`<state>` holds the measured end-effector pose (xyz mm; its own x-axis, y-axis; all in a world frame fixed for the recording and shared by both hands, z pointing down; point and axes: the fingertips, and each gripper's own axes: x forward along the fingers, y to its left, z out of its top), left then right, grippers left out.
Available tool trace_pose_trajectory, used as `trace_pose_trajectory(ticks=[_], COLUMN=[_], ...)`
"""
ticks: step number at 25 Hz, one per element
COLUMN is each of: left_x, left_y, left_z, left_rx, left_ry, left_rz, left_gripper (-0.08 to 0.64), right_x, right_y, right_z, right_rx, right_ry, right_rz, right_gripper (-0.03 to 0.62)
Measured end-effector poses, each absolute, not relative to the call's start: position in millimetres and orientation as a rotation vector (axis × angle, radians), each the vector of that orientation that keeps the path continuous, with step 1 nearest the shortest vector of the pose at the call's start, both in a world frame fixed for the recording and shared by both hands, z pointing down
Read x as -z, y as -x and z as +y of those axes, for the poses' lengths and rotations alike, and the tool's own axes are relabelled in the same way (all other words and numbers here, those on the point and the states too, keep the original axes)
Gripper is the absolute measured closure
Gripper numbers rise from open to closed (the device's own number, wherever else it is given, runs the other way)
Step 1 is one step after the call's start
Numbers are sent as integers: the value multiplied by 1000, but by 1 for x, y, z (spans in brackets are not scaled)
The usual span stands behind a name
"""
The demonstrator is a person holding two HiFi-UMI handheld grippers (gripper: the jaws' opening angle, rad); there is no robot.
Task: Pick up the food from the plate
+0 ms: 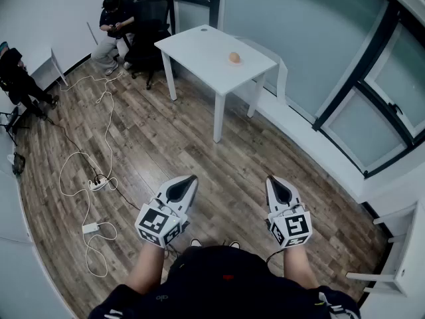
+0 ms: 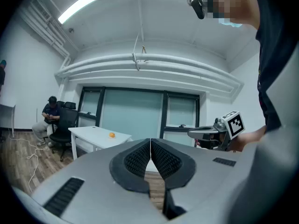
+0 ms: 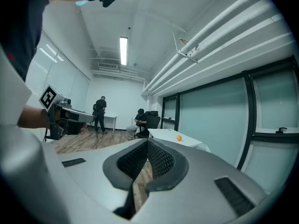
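Observation:
A small round orange food item [image 1: 234,57] sits on a white table [image 1: 199,48] across the room; the plate under it is hard to make out. It also shows as a small orange dot [image 2: 112,135] in the left gripper view and as the same dot [image 3: 179,137] in the right gripper view. Both grippers hang low in front of the person's body, far from the table. The left gripper [image 1: 192,177] is shut with nothing between its pads. The right gripper [image 1: 271,178] is likewise shut and empty. Both point toward the table.
Wood floor lies between me and the table, with white cables and a power strip [image 1: 98,183] on the left. A seated person on a black chair [image 1: 118,20] is behind the table. A glass wall with a white ledge [image 1: 312,128] runs along the right.

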<state>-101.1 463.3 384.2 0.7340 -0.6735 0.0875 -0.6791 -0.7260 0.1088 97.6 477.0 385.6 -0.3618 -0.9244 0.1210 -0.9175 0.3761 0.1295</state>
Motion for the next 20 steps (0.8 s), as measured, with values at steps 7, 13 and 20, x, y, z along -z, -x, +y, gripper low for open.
trace_pose_trajectory(ticks=[7,13,20], left_x=[-386,-387,-392], left_y=[100,108,131], left_z=[461,456,450], left_rx=[-52,-50,-23], left_ry=[-2798,-2803,-2789], left_rz=[-1084,-1084,-1070], left_gripper=[535,535,534], right_x=[-390,-393,-404], right_y=[-98,-95,-82], right_z=[473,466,458], right_rx=[64,52,53], right_ry=[-1660,-1704,-1730], right_rz=[-2451,-2449,-2346], right_gripper=[568,568,568])
